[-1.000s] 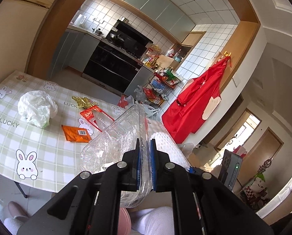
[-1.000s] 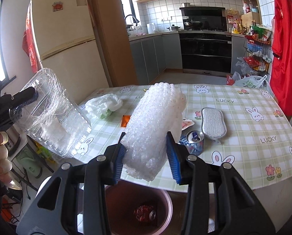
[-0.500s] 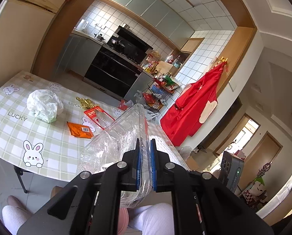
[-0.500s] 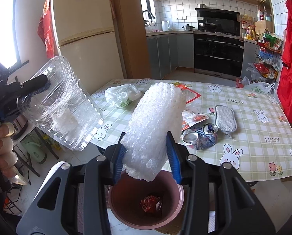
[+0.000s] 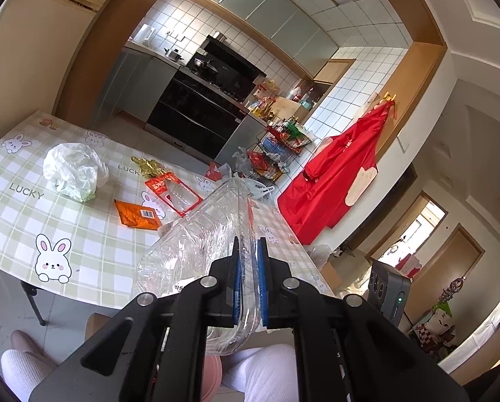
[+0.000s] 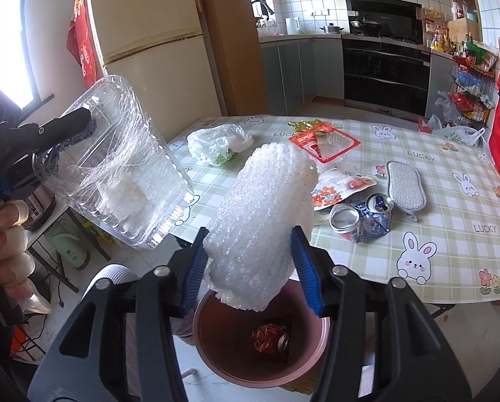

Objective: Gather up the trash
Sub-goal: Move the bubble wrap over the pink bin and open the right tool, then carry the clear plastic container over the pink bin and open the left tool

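Over bin (image 6: 216,361), right claw (image 6: 250,268) opening around bubble wrap (image 6: 266,207)

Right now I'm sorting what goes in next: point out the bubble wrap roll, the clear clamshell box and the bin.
bubble wrap roll (image 6: 266,221), right wrist view, mid-body
clear clamshell box (image 6: 122,181), right wrist view, side wall
bin (image 6: 223,368), right wrist view, rim

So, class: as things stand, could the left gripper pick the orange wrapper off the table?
Probably not yet. The left gripper is shut on the clear plastic container, so its jaws are occupied. The orange wrapper lies uncovered on the table; the container must go first.
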`<state>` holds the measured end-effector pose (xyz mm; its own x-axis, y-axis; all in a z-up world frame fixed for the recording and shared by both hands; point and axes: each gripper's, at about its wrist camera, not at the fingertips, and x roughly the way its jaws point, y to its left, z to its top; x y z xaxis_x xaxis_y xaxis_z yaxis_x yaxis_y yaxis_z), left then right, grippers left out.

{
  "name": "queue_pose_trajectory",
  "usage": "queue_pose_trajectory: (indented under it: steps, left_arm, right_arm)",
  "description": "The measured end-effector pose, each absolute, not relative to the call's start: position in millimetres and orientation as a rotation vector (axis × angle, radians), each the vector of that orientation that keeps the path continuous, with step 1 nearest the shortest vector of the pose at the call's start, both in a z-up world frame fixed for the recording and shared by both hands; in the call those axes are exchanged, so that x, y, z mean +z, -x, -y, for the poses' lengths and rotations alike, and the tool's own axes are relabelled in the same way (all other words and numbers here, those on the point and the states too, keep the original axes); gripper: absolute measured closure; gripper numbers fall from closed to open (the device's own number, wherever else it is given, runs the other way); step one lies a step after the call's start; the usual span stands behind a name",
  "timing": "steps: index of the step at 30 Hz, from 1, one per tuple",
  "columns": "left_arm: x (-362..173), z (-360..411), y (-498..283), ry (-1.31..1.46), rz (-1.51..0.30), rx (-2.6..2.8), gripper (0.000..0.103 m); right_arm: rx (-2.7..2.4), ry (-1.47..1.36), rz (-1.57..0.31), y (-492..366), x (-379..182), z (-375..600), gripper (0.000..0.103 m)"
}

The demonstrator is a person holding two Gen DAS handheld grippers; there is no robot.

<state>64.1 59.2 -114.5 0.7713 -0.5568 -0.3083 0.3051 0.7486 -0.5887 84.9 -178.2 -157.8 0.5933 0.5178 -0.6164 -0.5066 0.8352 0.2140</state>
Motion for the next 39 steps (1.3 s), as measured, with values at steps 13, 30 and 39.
queue_pose_trajectory:
  steps: [13,30,39]
  left_arm:
    - [-116.3,-54.2,-67.6,0.54,-0.505,-0.496,0.094]
    - [-117.9,-40.5,-73.9,0.515,-0.524,-0.534,0.094]
    - [-121.7,-19.3,-82.3,0.474,-0.561,-0.555,0.094]
  right_arm:
    - [0.541,-0.055,-0.662,-82.2,-144.8,188.3,0.007]
    - [0.447,-0.096,-0.635,-86.2,-141.8,208.9,0.006]
    - [0.435,-0.121,-0.647,-87.5,-150.3,218.5,0.006]
